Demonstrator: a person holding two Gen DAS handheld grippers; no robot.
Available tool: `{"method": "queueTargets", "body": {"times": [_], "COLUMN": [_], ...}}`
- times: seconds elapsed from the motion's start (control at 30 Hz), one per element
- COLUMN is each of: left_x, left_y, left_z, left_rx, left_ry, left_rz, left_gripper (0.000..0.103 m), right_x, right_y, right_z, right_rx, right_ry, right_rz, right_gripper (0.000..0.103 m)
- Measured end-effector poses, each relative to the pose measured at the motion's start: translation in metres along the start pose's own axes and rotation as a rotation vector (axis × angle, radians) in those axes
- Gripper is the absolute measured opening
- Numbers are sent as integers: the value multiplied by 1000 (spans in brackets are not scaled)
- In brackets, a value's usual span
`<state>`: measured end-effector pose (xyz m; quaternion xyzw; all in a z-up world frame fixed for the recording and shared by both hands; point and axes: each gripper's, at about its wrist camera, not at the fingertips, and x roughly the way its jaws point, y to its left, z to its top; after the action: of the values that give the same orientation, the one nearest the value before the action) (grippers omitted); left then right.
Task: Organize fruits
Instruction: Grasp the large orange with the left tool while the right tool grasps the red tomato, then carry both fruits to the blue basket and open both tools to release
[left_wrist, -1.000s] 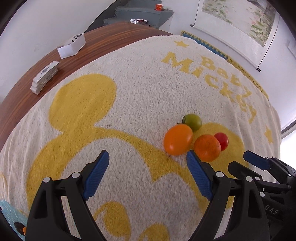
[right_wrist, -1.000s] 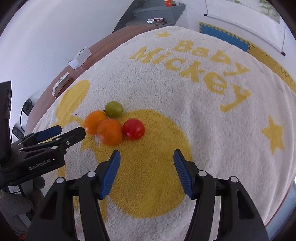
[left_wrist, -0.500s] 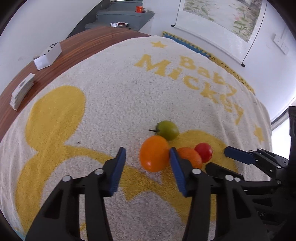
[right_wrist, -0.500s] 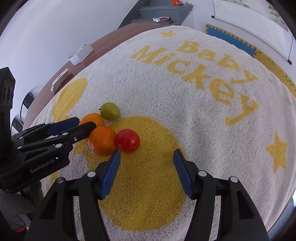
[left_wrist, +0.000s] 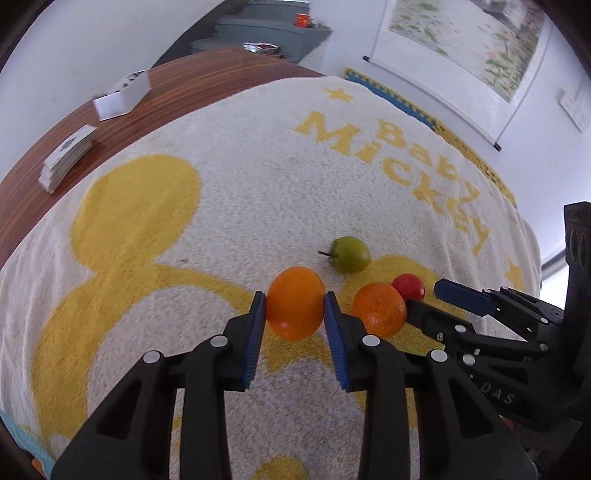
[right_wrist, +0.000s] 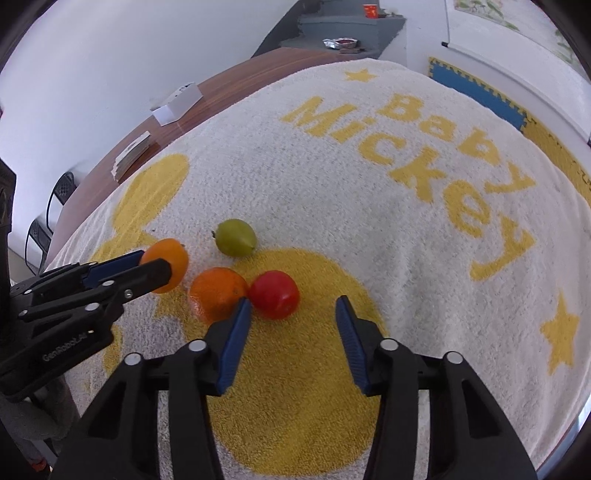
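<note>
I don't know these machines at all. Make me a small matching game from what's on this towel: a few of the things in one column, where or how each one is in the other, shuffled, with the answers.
Things:
1. smooth orange fruit
2. green fruit
3. red fruit
4. right tongs

States:
A. open, with nothing held
B. pinched between the pads of the left tongs
C. just ahead of the open tongs, touching the rough orange fruit
D. alone on the towel, farthest from both tongs, stem pointing left

Pairs: 1-B, 2-D, 3-C, 4-A
</note>
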<state>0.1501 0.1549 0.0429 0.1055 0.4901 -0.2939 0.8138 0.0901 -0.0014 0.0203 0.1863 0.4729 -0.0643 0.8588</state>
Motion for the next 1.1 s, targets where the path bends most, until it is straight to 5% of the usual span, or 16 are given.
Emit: {"method": "queueTargets", "body": {"times": [0.27, 0.77, 1.1], "left_x": [-16, -36, -77], "left_y": [18, 27, 49], "left_z": [-11, -27, -53], "left_rx": [-59, -87, -110], "left_ry": [-2, -22, -56], "left_rz": [7, 18, 39], "left_gripper": [33, 33, 33], "right_x": [6, -34, -58], "right_y": [4, 7, 60], "right_z": [12, -7, -32], "right_rx": [-8, 64, 26], "right_ry": [0, -47, -54], "right_rz": [38, 31, 103], "right_gripper": [27, 26, 26]}}
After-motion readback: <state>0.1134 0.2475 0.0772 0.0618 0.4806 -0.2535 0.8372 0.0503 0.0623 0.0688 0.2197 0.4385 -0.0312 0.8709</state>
